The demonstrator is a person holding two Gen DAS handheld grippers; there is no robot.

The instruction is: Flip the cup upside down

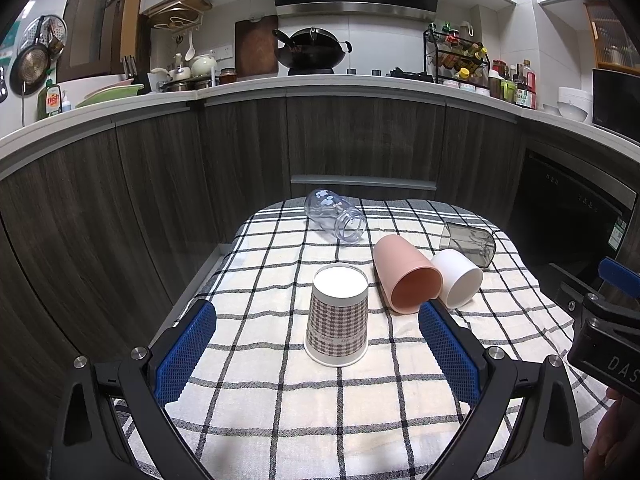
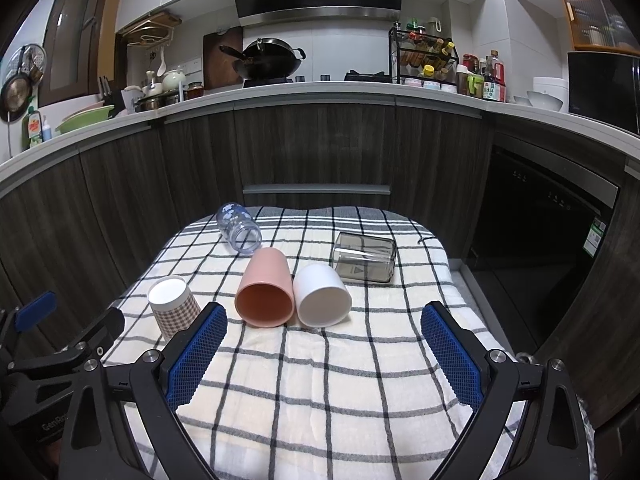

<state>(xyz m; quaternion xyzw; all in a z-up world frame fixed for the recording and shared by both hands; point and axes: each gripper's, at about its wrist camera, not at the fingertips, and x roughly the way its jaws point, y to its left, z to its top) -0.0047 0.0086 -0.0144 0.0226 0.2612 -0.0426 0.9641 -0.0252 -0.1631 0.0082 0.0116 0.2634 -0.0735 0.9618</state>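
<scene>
A houndstooth paper cup [image 1: 338,318] stands upside down on the checked cloth [image 1: 280,400], white base up; it also shows in the right wrist view [image 2: 173,311]. My left gripper [image 1: 316,352] is open, its blue pads either side of this cup and a little nearer than it, not touching. A pink cup [image 2: 264,290] and a white cup [image 2: 322,295] lie on their sides, mouths toward me. My right gripper [image 2: 322,354] is open and empty, just short of these two cups.
A clear bottle [image 2: 239,229] lies on its side at the far left of the cloth. A smoky square container [image 2: 365,257] lies on its side at the far right. Dark cabinets [image 2: 320,148] and a counter stand behind the table. The right gripper shows in the left wrist view [image 1: 608,320].
</scene>
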